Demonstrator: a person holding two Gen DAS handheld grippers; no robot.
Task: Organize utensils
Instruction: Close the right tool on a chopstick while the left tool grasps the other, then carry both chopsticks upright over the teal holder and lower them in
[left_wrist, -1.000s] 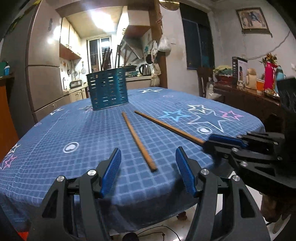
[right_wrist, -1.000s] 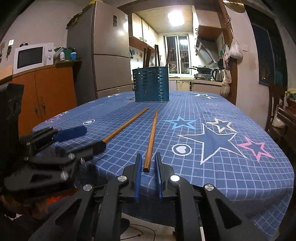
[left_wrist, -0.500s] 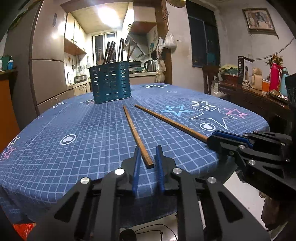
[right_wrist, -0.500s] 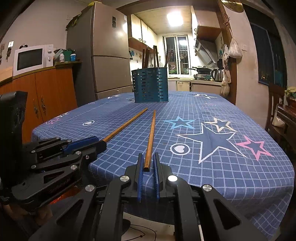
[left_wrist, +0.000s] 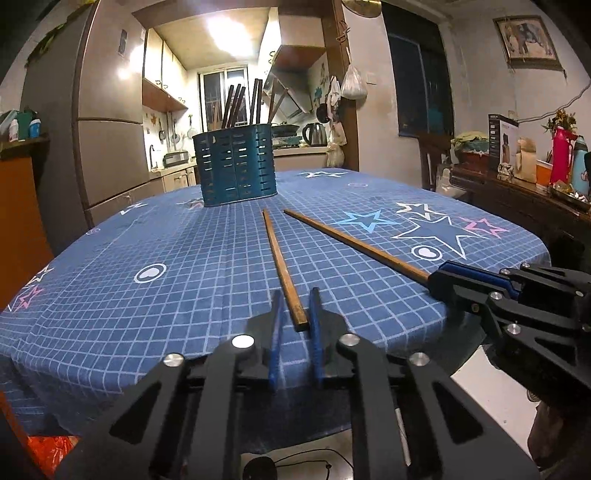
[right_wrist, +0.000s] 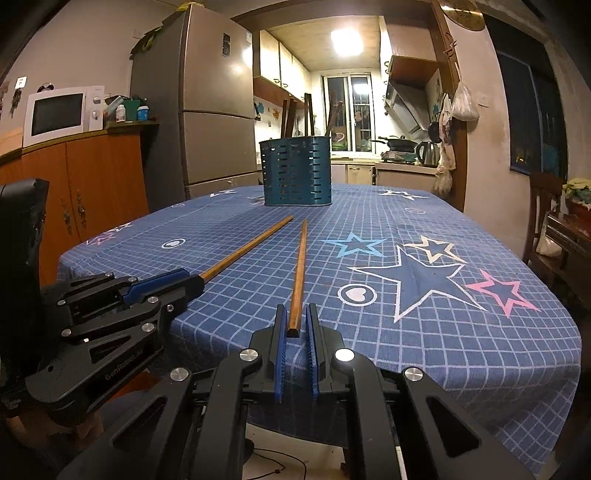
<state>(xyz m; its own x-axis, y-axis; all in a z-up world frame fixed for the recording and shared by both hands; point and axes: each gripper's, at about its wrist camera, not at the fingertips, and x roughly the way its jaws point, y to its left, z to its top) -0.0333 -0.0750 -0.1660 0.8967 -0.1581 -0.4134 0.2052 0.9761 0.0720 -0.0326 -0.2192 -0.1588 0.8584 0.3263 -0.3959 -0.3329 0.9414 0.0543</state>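
Note:
Two brown wooden chopsticks lie on the blue star-patterned tablecloth (left_wrist: 155, 236), fanning out toward me. My left gripper (left_wrist: 295, 295) is closing the last bit onto the near end of the left chopstick (left_wrist: 277, 254). The right wrist view shows the left gripper (right_wrist: 194, 282) clamped on that chopstick (right_wrist: 251, 245). My right gripper (right_wrist: 296, 310) is likewise closing on the near end of the right chopstick (right_wrist: 300, 266). In the left wrist view the right gripper (left_wrist: 437, 277) grips the right chopstick (left_wrist: 354, 242). A teal slotted utensil holder (left_wrist: 236, 166) stands upright at the far side with several dark chopsticks in it.
The table's near edge runs just under both grippers. A fridge (right_wrist: 218, 110) and an orange cabinet (right_wrist: 92, 177) with a microwave (right_wrist: 59, 114) stand to the left. On the right are a wooden chair (right_wrist: 543, 214) and a cluttered sideboard (left_wrist: 524, 192).
The left gripper's jaws went from wide open to closed around the left chopstick's end. The right gripper's jaws narrowed slightly on the right chopstick. Neither chopstick shifted on the cloth.

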